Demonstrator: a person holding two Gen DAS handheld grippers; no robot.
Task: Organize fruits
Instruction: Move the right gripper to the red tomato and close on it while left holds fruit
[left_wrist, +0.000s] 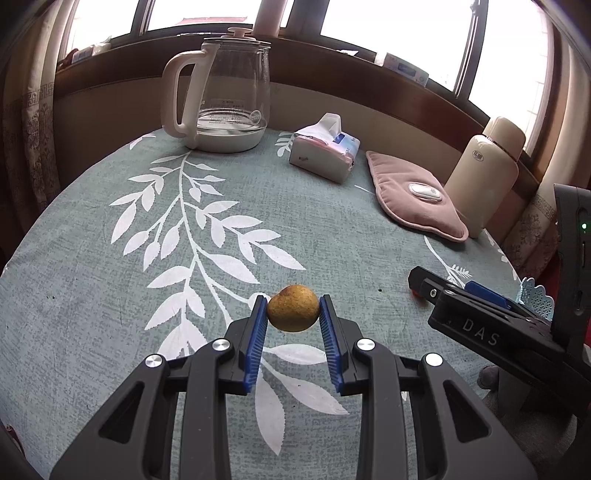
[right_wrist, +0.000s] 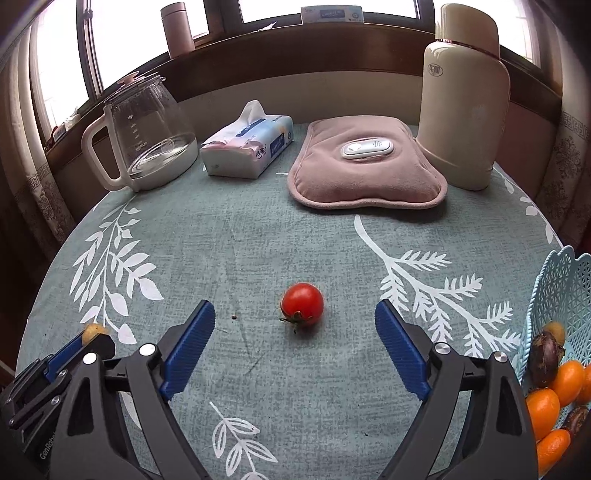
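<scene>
- Our left gripper (left_wrist: 293, 314) pinches a small yellow-brown fruit (left_wrist: 293, 308) above the table (left_wrist: 110, 295).
- Our right gripper (right_wrist: 295, 325) gapes around the untouched tomato (right_wrist: 302, 303).
- The basket (right_wrist: 554, 288) already holds several fruits; these two remain.

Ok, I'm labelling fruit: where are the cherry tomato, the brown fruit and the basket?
cherry tomato (right_wrist: 302, 303), right wrist view, its red top.
brown fruit (left_wrist: 293, 308), left wrist view, its middle.
basket (right_wrist: 554, 291), right wrist view, its wall.

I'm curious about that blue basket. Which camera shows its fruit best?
The right wrist view: the blue basket sits at its right edge with orange and dark fruit inside. The left wrist view shows only a sliver of its rim, no fruit.
</scene>
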